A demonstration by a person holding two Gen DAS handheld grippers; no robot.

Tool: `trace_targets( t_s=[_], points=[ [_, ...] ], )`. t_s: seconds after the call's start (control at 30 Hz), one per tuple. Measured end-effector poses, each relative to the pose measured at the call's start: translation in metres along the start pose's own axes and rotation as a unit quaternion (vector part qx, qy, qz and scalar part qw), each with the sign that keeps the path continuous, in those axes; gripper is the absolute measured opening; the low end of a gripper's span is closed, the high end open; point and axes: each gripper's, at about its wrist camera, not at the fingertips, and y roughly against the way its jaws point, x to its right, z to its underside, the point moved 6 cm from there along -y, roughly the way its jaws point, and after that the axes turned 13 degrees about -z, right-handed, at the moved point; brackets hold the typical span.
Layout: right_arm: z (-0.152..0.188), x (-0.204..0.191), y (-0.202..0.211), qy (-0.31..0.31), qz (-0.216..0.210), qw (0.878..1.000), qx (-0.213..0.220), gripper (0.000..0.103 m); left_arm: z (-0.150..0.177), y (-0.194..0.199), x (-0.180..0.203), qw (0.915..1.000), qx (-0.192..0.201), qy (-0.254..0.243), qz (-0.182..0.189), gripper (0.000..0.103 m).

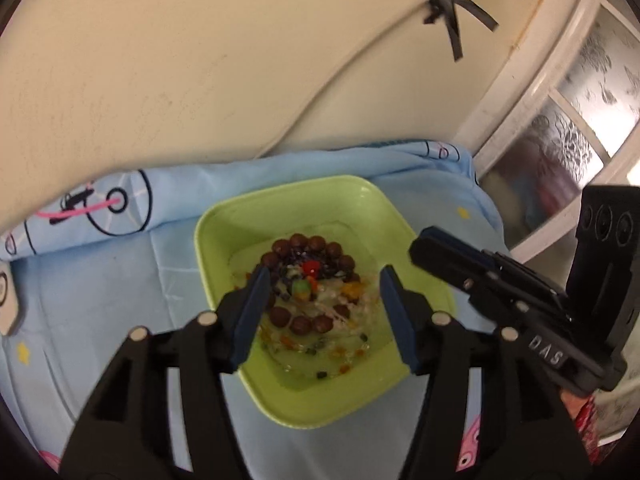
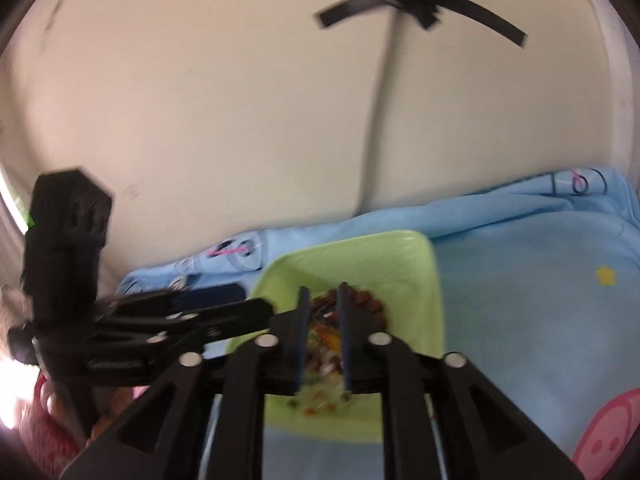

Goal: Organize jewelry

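Note:
A light green square tray [image 1: 224, 224] lies on the blue cloth and holds a heap of jewelry: a brown bead bracelet [image 1: 304, 245], small coloured beads and pale strands. My left gripper [image 1: 324, 280] is open, its blue-padded fingers spread over the tray on either side of the heap, empty. The right gripper shows in the left wrist view [image 1: 424, 246] at the tray's right edge. In the right wrist view my right gripper [image 2: 323, 300] hovers over the green tray [image 2: 400, 252] with a narrow gap between its fingers, nothing held; the beads [image 2: 366, 298] lie beyond it. This view is blurred.
The blue patterned cloth [image 1: 120, 280] covers the table up to a cream wall [image 1: 200, 80] with black tape strips [image 1: 444, 0]. A white window frame [image 1: 540, 92] stands at the right. A small white object [image 1: 8, 300] lies at the cloth's left edge.

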Motion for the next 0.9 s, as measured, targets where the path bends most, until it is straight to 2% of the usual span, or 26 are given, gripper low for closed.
trace_targets(
  t_s=[0.07,0.13,0.23,0.33,0.4,0.43,0.53,0.63,0.77,0.83,0.9],
  points=[
    [-0.001,0.001,0.005,-0.012,-0.009,1.000,0.027,0.001,0.003,0.011,-0.007,0.9999,0.014,0.004,0.002,0.055],
    [0.003,-0.003,0.013,-0.013,-0.016,0.999,0.043,0.007,0.010,0.028,-0.021,0.9995,0.032,0.006,-0.005,0.055],
    [0.021,-0.018,0.024,-0.011,-0.024,0.999,0.043,0.014,0.035,0.057,-0.049,0.9985,0.050,0.016,-0.016,0.055],
    [0.055,-0.044,0.027,-0.015,-0.052,0.998,0.019,0.023,0.074,0.085,-0.088,0.9961,0.063,0.021,-0.058,0.055],
    [0.076,-0.058,0.026,-0.018,-0.070,0.997,-0.002,0.025,0.105,0.101,-0.123,0.9928,0.062,0.034,-0.096,0.055],
    [0.093,-0.069,0.022,-0.019,-0.082,0.996,-0.017,0.026,0.124,0.111,-0.145,0.9895,0.056,0.045,-0.125,0.055],
    [0.127,-0.091,0.012,-0.023,-0.103,0.993,-0.057,0.026,0.171,0.136,-0.196,0.9796,0.046,0.075,-0.180,0.055],
    [0.164,-0.118,-0.006,-0.017,-0.109,0.989,-0.101,0.026,0.214,0.159,-0.232,0.9699,0.041,0.104,-0.217,0.055],
    [0.204,-0.145,-0.027,0.009,-0.089,0.986,-0.141,0.026,0.260,0.173,-0.249,0.9642,0.038,0.129,-0.229,0.055],
    [0.215,-0.153,-0.033,0.013,-0.083,0.985,-0.151,0.026,0.275,0.176,-0.247,0.9661,0.041,0.130,-0.219,0.055],
    [0.221,-0.161,-0.036,0.041,-0.057,0.988,-0.138,0.026,0.285,0.181,-0.241,0.9688,0.048,0.126,-0.208,0.055]
  ],
)
